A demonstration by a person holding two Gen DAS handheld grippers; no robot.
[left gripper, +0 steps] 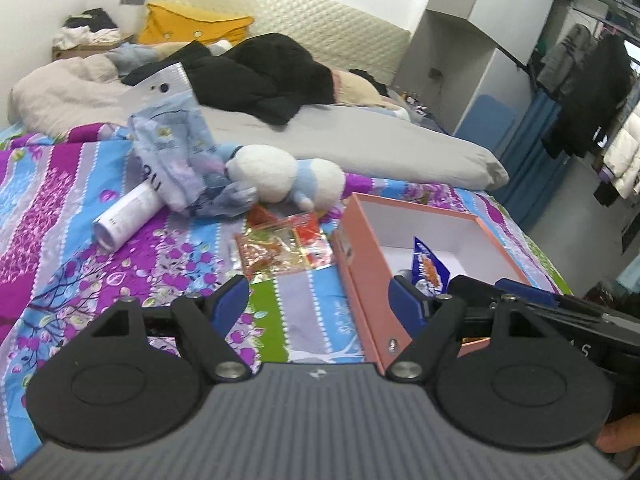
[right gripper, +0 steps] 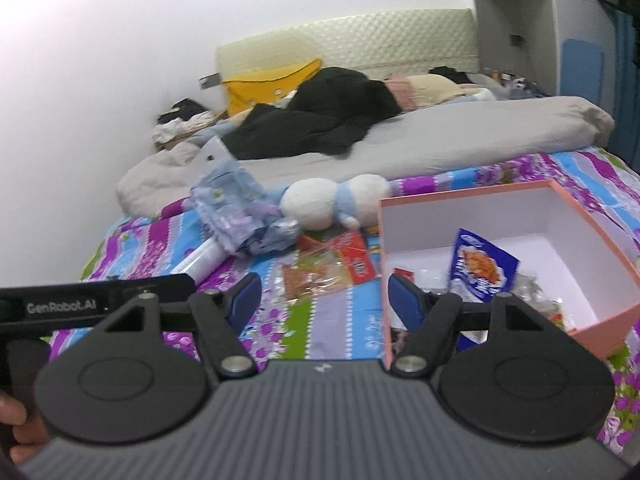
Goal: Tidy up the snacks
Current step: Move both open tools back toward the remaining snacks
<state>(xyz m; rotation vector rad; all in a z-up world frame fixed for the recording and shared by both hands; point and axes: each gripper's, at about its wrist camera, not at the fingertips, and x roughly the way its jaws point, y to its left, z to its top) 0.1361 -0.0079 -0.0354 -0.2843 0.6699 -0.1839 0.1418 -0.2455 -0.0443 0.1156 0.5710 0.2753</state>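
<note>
Both the left gripper (left gripper: 320, 300) and right gripper (right gripper: 324, 298) hang released and empty over the bedspread (left gripper: 72, 184), red snack packets (left gripper: 280, 248) lying just ahead of their fingertips, the pink box (right gripper: 520, 192) with a blue packet (right gripper: 482, 266) behind each right finger

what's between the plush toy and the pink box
Loose red and orange snack packets lie on the bedspread between the plush toy and pink box; both views show it.

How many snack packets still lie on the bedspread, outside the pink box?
2, as far as I can tell: an orange clear packet beside the pink box, and a red packet overlapping its far edge. Others may hide under the pale blue bag.
</note>
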